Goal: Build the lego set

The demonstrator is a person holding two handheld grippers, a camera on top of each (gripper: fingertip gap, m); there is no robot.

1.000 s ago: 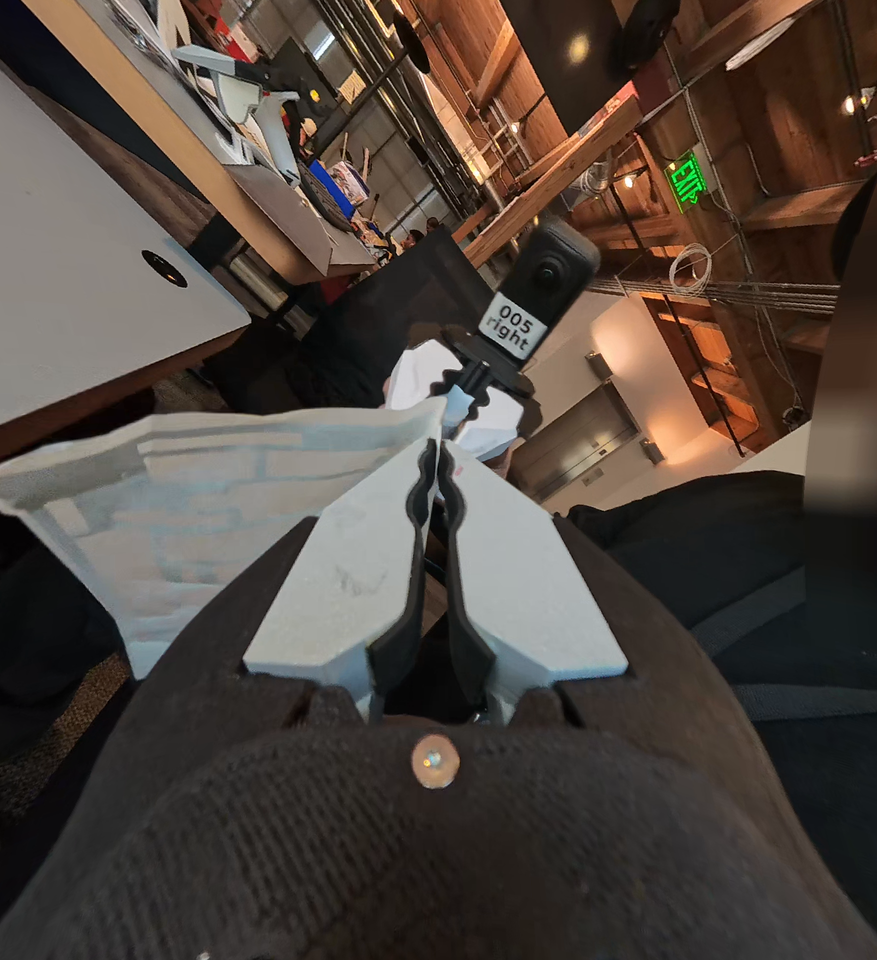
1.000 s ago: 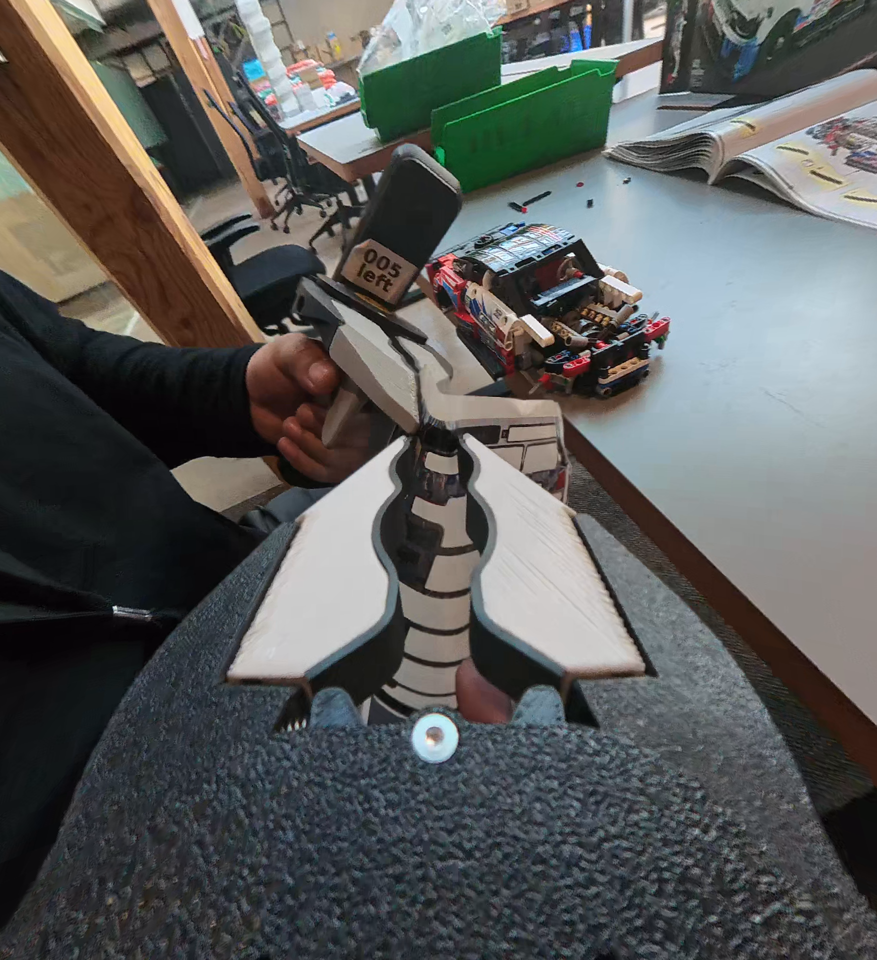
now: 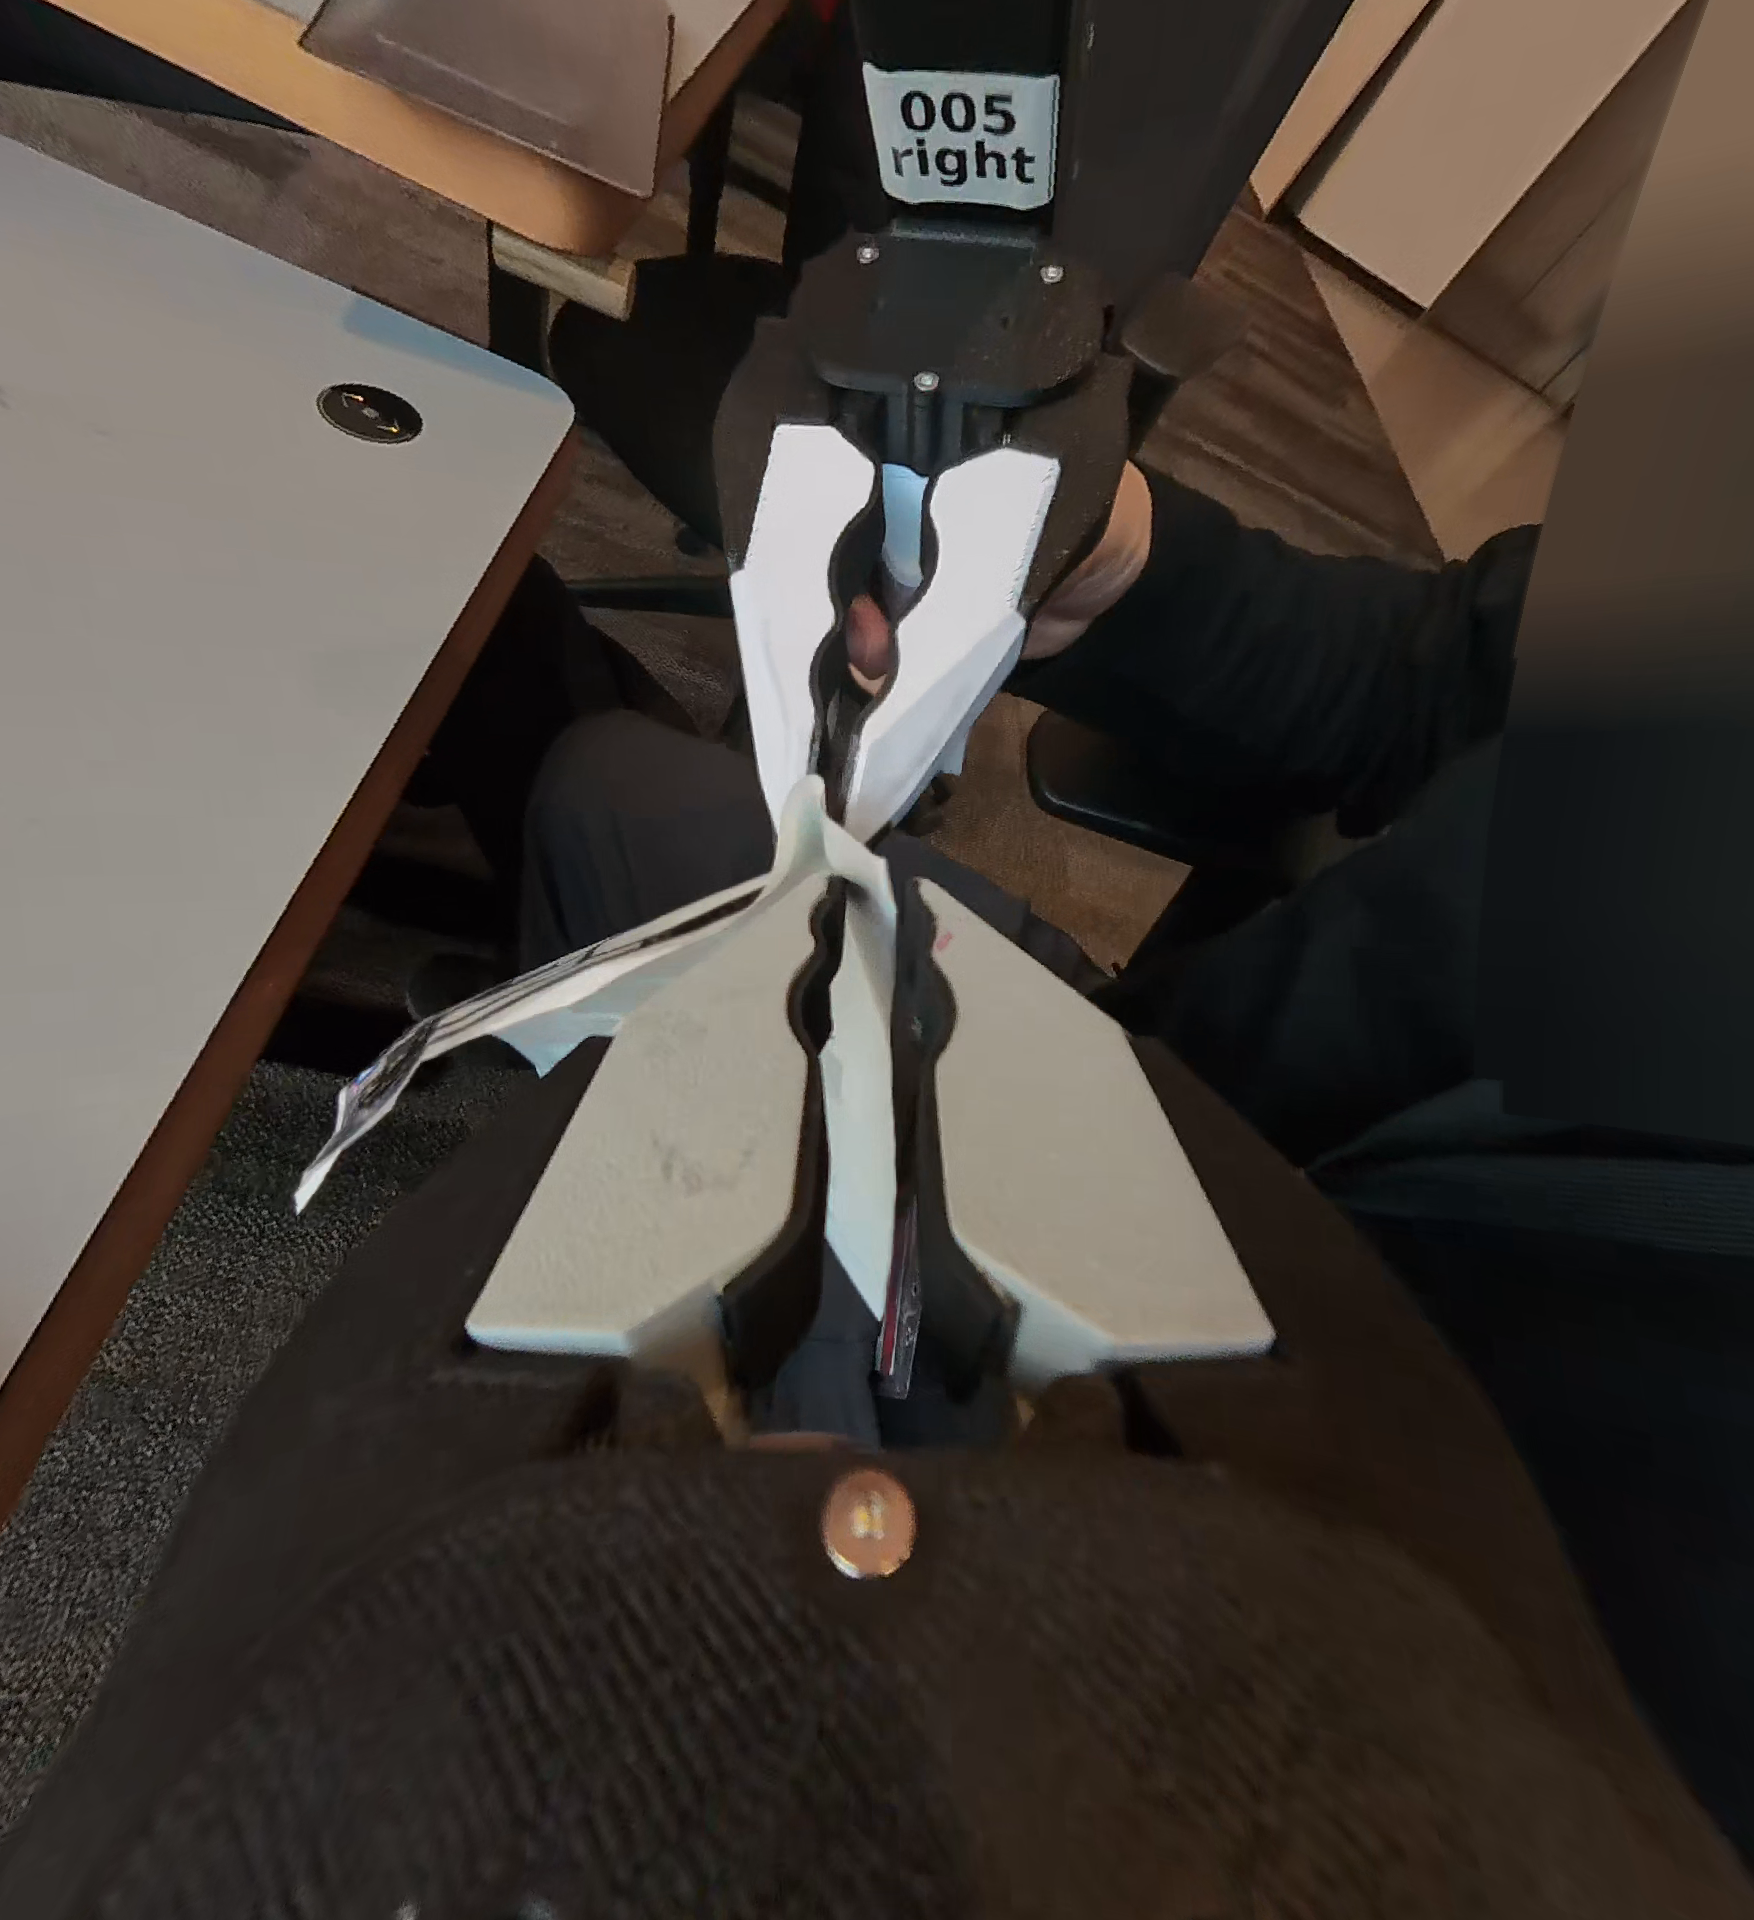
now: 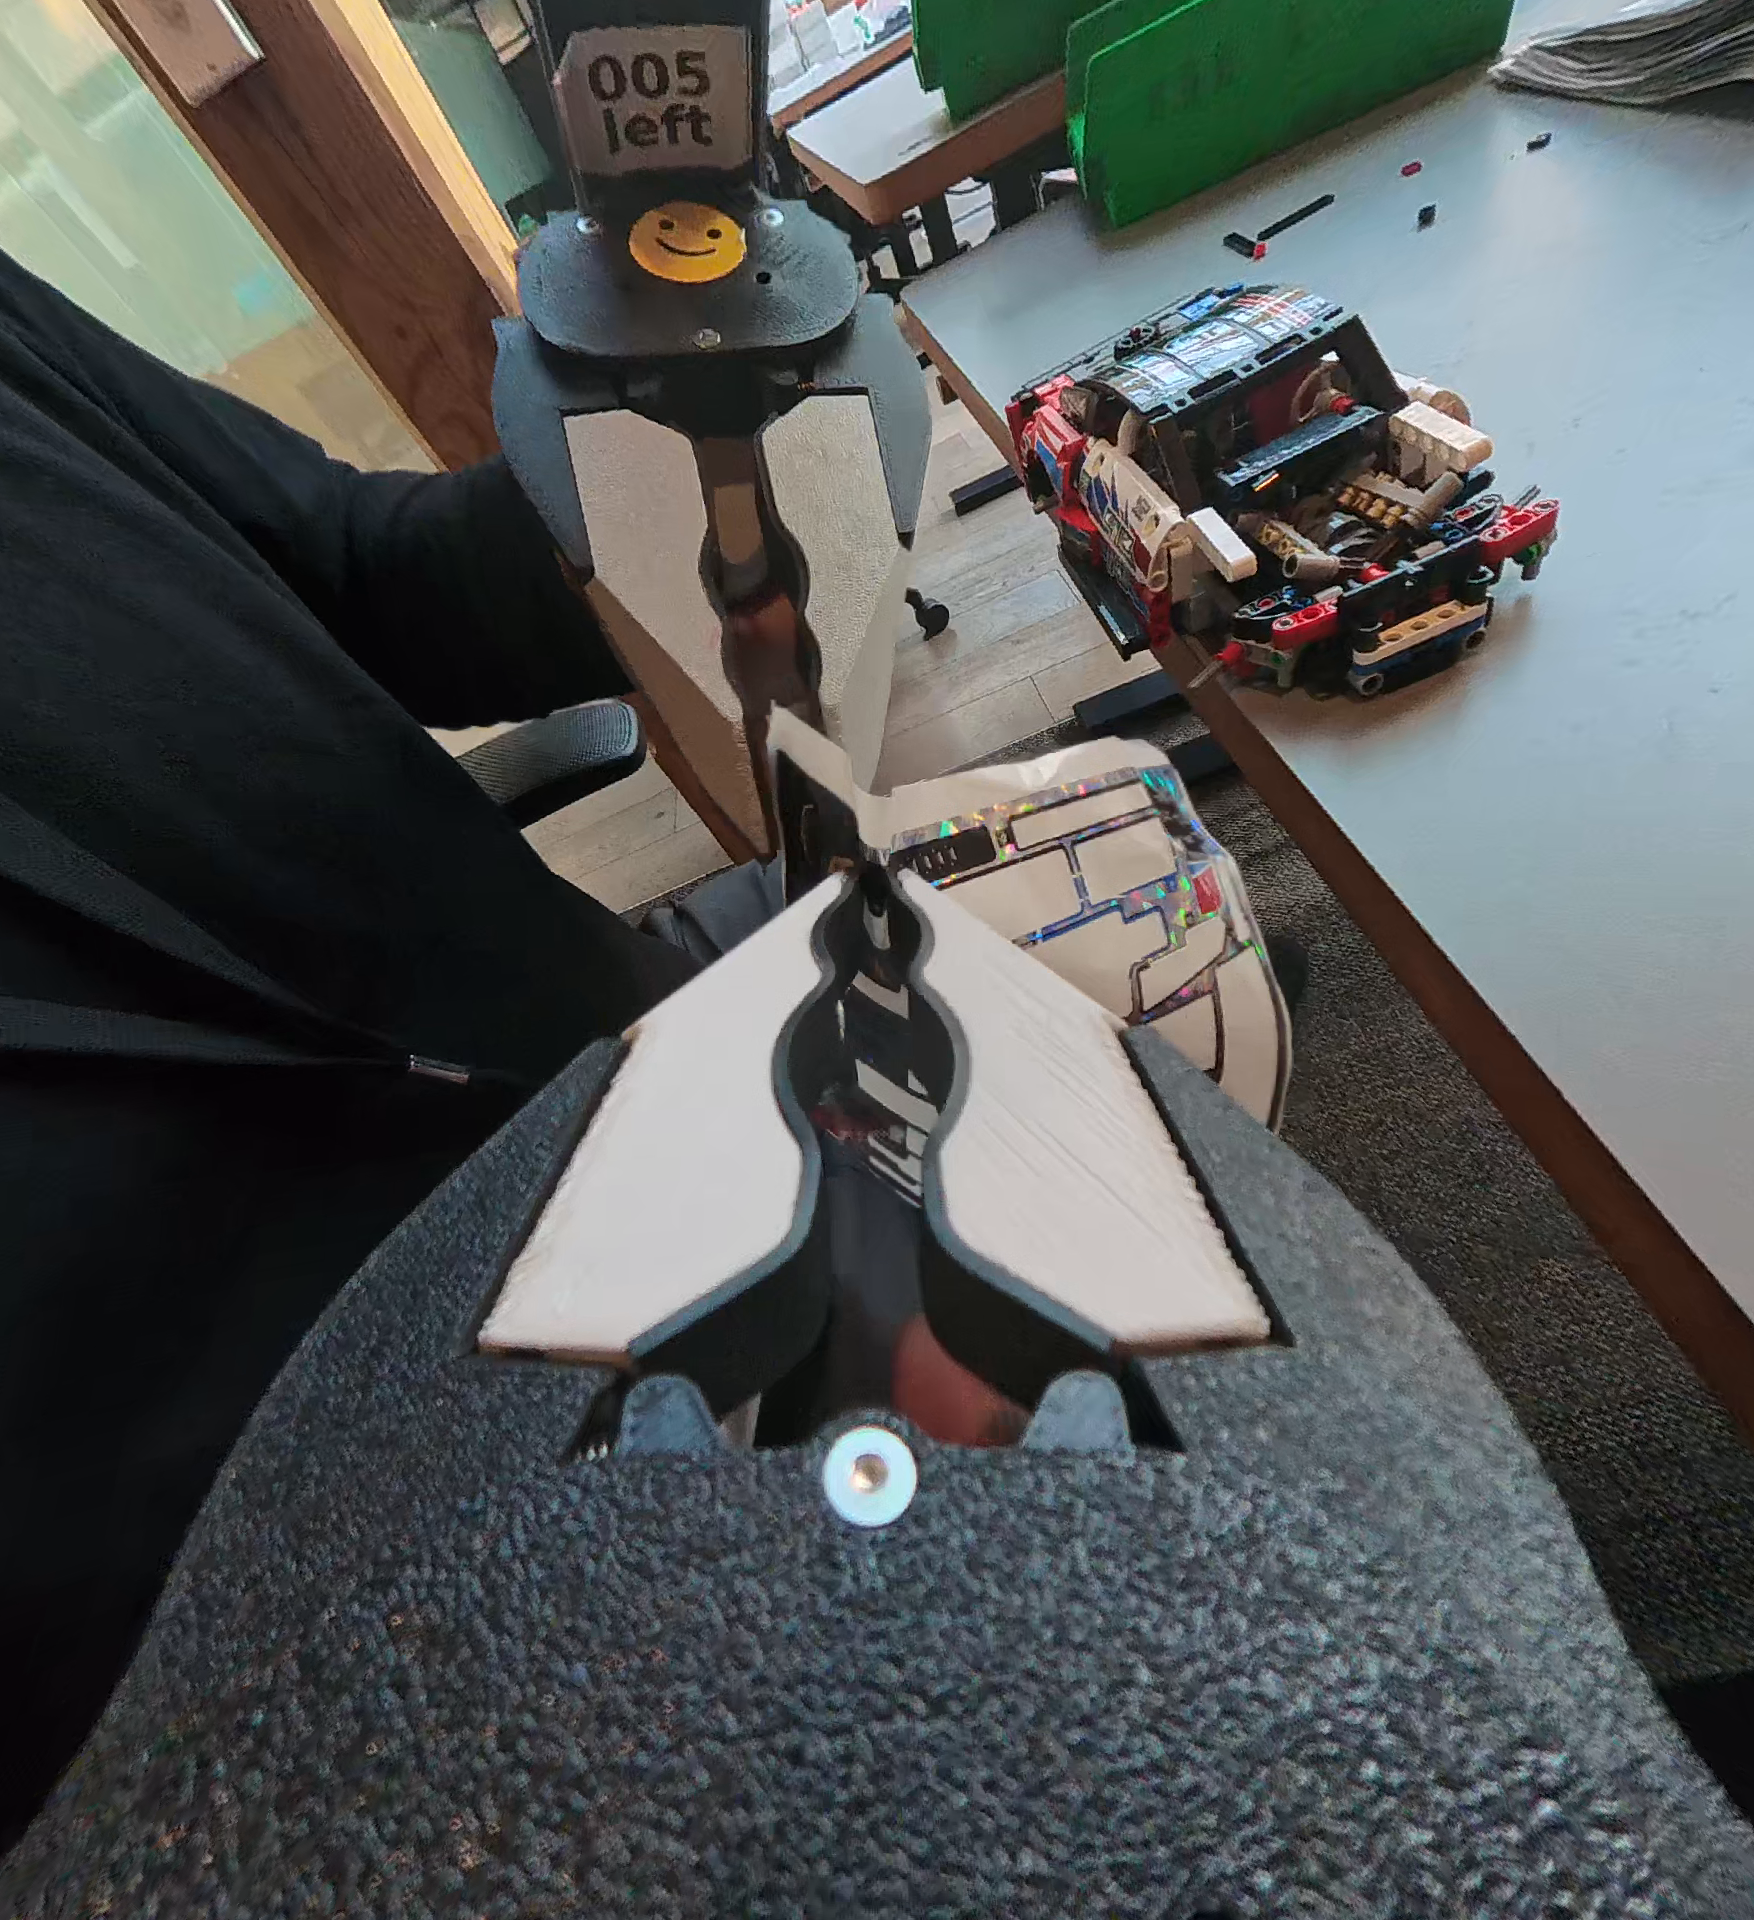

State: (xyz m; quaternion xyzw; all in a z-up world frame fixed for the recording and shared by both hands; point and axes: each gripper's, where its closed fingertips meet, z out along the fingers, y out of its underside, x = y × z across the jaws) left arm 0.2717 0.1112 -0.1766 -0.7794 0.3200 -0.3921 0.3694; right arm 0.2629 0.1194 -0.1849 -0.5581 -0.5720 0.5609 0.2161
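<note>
Sticker sheet (image 4: 1112,914) pinched between both tools; labels unquoted.

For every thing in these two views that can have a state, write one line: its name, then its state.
left gripper: shut on sticker sheet.
right gripper: shut on sticker sheet.
sticker sheet: held off the table, bent between both grippers.
lego car: part-built, upright on the table.
instruction booklet: lying open.
</note>
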